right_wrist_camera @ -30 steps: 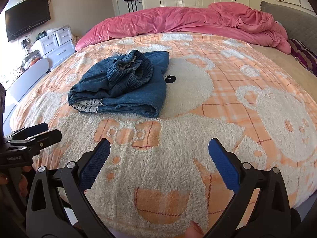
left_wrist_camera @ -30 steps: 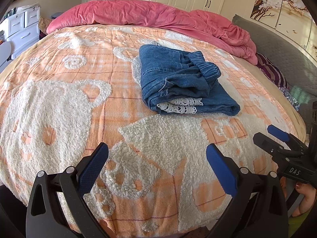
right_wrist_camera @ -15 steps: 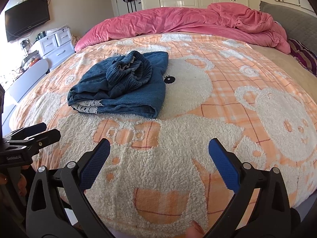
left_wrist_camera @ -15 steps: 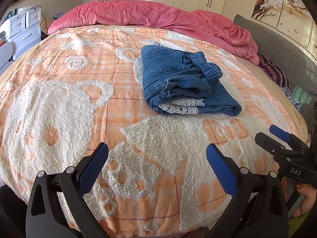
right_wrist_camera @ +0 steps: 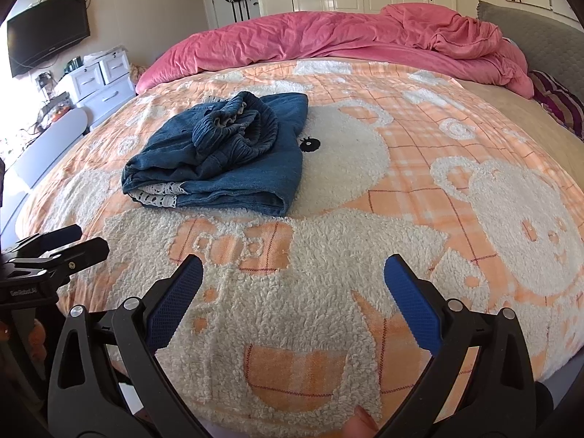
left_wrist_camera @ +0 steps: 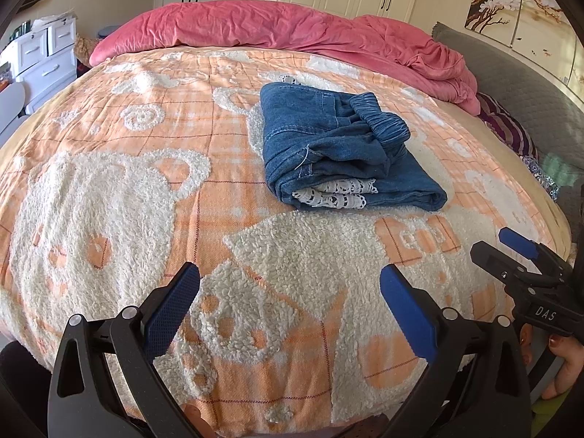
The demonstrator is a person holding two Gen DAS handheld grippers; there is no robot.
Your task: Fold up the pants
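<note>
Black gripper [left_wrist_camera: 288, 303] frames, blue pads [left_wrist_camera: 169, 308] (silver screws)

Left gripper [left_wrist_camera: 288, 303]: jaws spread wide, empty, hovering over near edge of bed blanket [left_wrist_camera: 109, 189]. Right gripper [right_wrist_camera: 292, 292]: jaws equally wide, empty, same near edge, just right of left gripper.

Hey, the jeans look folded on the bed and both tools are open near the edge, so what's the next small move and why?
Probably bring the right tool forward to the bunched waistband and flatten it. The jeans lie folded on the blanket, but the waistband sits crumpled on top and lace trim sticks out at the near edge. Both tools, left too, are open, empty and short of the jeans.
</note>
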